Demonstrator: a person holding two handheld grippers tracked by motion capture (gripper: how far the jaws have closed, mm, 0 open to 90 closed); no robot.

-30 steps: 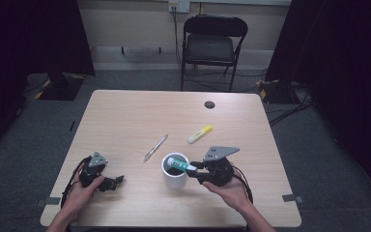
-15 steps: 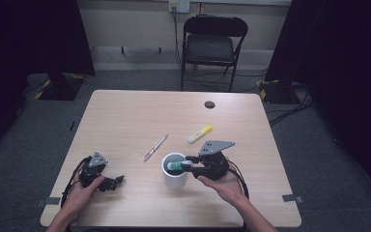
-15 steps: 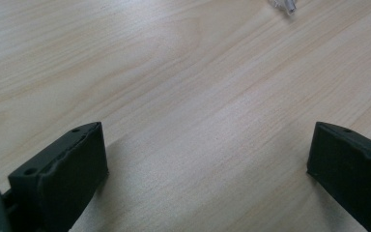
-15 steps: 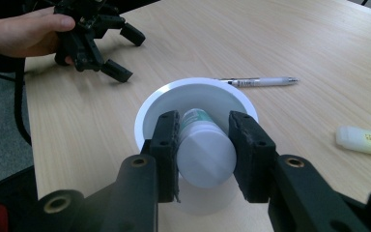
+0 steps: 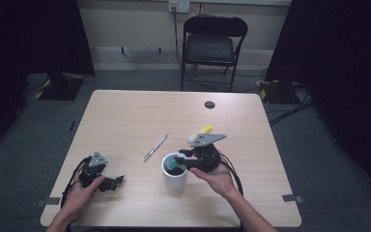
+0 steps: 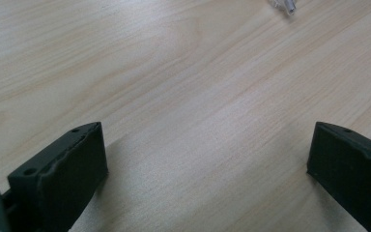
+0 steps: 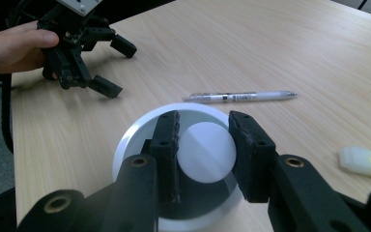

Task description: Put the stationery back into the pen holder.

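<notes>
— Since a second ago, what moved?
— Only my right gripper (image 5: pixel 176 164): it slid a little up the bench (image 5: pixel 125 116) and left. The left gripper (image 5: pixel 117 182) kept still.
— The cup (image 5: pixel 174 181)?
— White, round, upright, near the bench's front edge, right under my right fingers.
— Holding anything?
— No. The right gripper view shows the fingers narrow, the cup's pale bottom between them and nothing gripped. From above I can't see that gap.
— And the left?
— Fingers wide over bare wood in its own view. The pen (image 5: pixel 155 147) lies just beyond the cup, and the highlighter (image 5: pixel 200 133) is behind my right hand.
</notes>
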